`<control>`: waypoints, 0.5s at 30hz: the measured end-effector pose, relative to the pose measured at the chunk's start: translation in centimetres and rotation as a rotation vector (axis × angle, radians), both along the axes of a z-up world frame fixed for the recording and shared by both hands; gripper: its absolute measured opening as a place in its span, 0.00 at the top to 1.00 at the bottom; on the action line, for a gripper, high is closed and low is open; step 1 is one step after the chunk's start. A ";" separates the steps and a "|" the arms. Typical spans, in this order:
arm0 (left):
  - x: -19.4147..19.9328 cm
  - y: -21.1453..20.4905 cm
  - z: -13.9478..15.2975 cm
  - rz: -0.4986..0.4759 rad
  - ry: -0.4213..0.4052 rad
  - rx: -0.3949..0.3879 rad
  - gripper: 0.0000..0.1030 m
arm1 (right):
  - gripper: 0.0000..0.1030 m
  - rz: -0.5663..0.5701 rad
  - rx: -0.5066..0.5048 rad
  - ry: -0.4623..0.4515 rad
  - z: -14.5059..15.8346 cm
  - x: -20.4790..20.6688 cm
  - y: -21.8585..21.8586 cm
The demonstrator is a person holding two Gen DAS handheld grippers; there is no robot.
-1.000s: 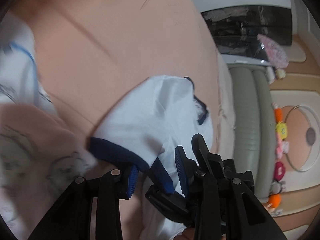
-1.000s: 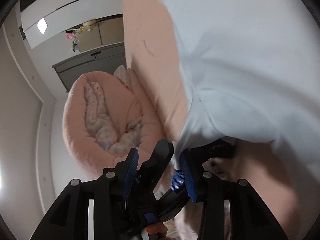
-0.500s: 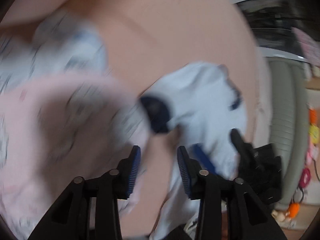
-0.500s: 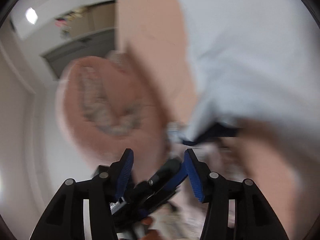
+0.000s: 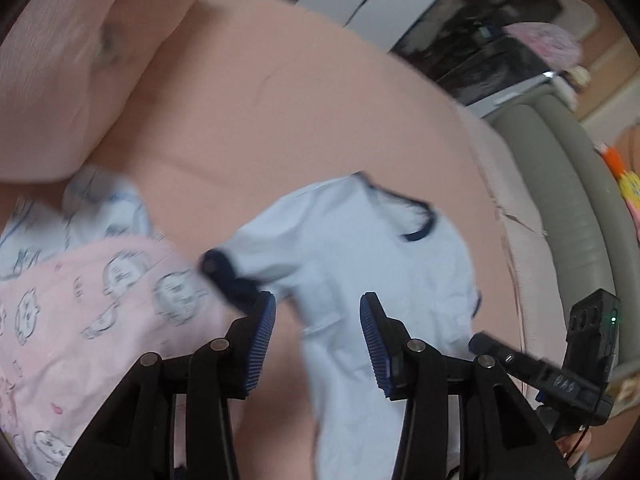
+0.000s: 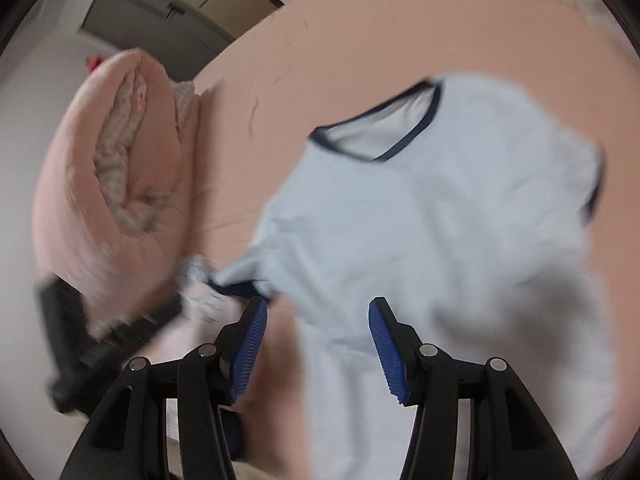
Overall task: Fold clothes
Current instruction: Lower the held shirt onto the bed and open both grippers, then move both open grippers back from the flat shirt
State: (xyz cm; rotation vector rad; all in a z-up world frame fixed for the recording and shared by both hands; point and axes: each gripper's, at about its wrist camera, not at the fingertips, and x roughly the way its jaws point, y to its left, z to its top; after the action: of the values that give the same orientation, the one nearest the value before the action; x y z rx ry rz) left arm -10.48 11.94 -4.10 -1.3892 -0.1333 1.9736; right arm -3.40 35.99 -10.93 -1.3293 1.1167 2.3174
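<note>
A light blue T-shirt (image 5: 352,248) with navy trim lies spread on the peach bed sheet (image 5: 280,100). Its navy collar (image 6: 380,136) points away from me. In the left wrist view, a navy sleeve cuff (image 5: 218,268) lies just past the left finger. My left gripper (image 5: 318,340) hovers above the shirt's lower part, open, with cloth below the pads but nothing pressed between them. My right gripper (image 6: 316,344) is also open over the same shirt (image 6: 440,220), clear of the fabric. Both views are motion-blurred.
A pink printed garment (image 5: 80,320) and a white printed one (image 5: 100,216) lie left of the shirt. A rolled peach quilt (image 6: 112,184) sits at the bed's far left. A grey-green padded rail (image 5: 560,200) borders the bed. The other tool's black body (image 5: 560,376) shows at lower right.
Both grippers let go of the shirt's navy-trimmed edge, opened wider, and rose back from the bed. The shirt now lies flatter on the sheet.
</note>
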 end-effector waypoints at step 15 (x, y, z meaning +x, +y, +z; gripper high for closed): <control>9.6 5.4 3.2 0.055 0.184 -0.035 0.25 | 0.49 -0.012 0.172 0.002 4.0 12.9 4.7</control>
State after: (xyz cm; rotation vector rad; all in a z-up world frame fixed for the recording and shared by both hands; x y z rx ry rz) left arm -0.86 17.36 -0.90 -1.2296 -0.0528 2.1473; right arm 9.55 40.67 -6.95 -1.2534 0.9004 2.3467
